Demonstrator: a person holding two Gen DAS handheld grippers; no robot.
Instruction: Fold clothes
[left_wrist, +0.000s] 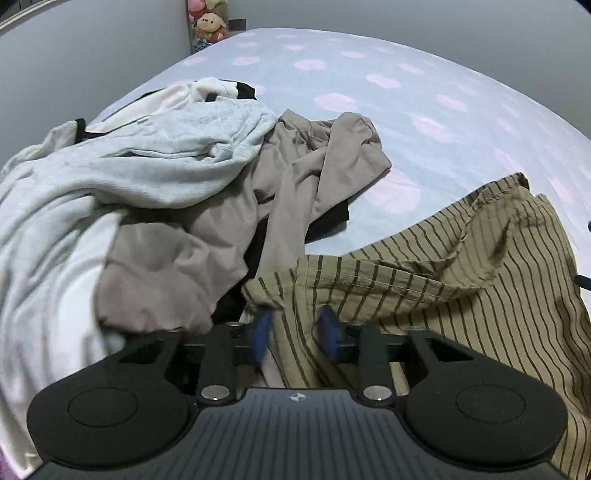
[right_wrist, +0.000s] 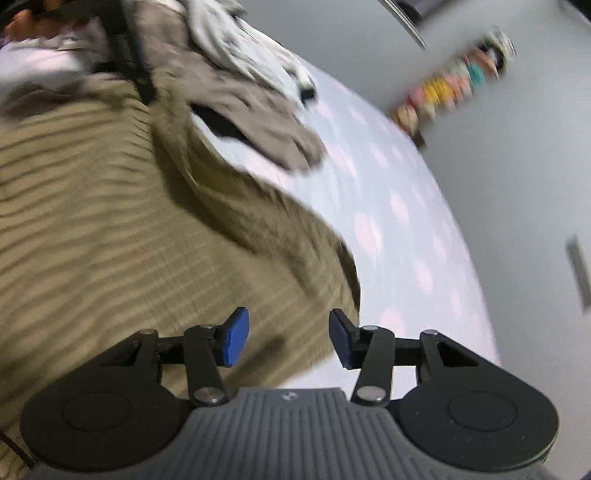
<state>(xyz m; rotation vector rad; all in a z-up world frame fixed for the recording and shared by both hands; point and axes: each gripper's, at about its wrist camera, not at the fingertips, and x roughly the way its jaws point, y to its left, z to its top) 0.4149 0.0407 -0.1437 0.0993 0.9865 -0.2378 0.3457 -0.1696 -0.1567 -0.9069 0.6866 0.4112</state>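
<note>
Left gripper (left_wrist: 295, 332) pinches the striped shirt (left_wrist: 461, 258); right gripper (right_wrist: 288, 338) gapes empty, grey garments (left_wrist: 147, 166) at ten o'clock

Both wrist views look steeply down, close over the bed (left_wrist: 406, 92), sharing the striped garment (left_wrist: 461, 266) and clothes pile (left_wrist: 166, 166).

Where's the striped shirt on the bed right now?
In the left wrist view the striped shirt fills the lower right, beside the taupe garment, with one edge between the left gripper pads.

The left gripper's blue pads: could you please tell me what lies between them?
A fold of the striped tan garment lies between the left gripper pads, seen in the left wrist view.
</note>
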